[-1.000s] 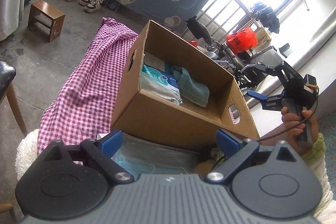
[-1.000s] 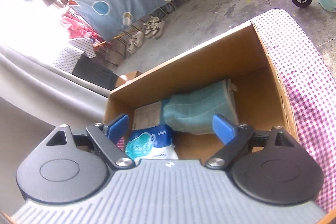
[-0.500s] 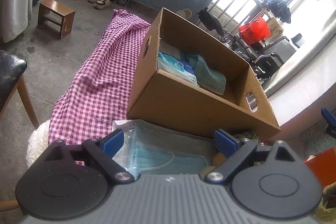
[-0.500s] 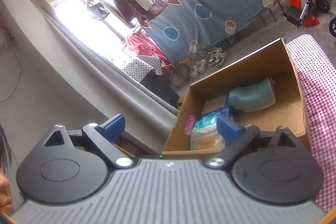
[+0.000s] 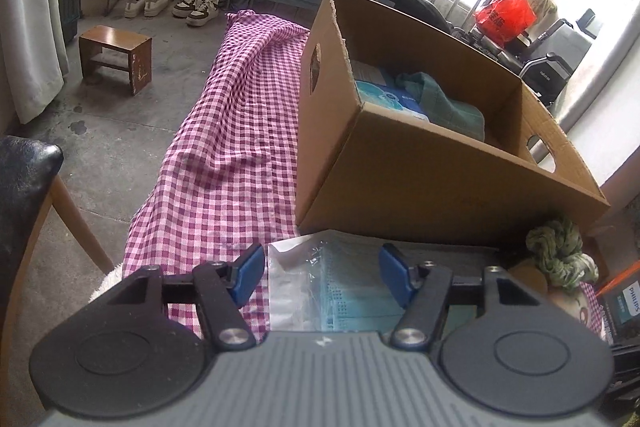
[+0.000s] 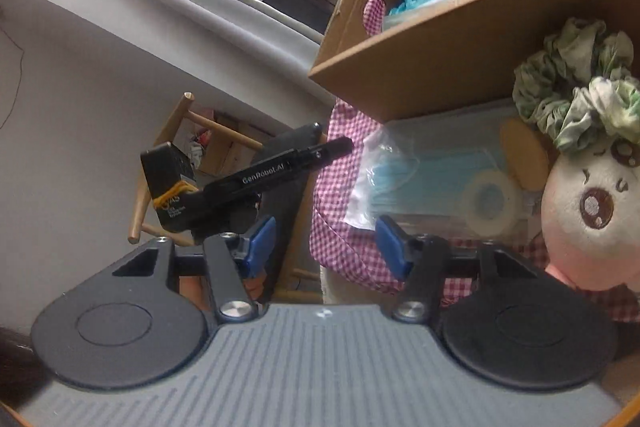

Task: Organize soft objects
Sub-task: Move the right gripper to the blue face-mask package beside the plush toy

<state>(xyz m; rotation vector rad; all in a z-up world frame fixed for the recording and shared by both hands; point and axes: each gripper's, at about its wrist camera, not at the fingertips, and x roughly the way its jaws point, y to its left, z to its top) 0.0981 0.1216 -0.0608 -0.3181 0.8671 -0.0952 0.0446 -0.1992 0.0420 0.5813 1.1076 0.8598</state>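
Observation:
A cardboard box stands on the pink checked cloth and holds a blue tissue pack and a folded teal towel. In front of the box lies a clear bag of blue face masks, also in the right wrist view. My left gripper is open and empty just above that bag. My right gripper is open and empty, off the cloth's near edge. A round plush doll with green ruffled hair sits at the right, beside the bag.
A roll of clear tape lies by the mask bag. A Philips box sits at the right. A wooden stool and shoes are on the floor to the left. A dark chair stands near left.
My left gripper has pulled back from the box and dropped towards the mask bag. My right gripper has swung down from over the box to the front edge of the cloth.

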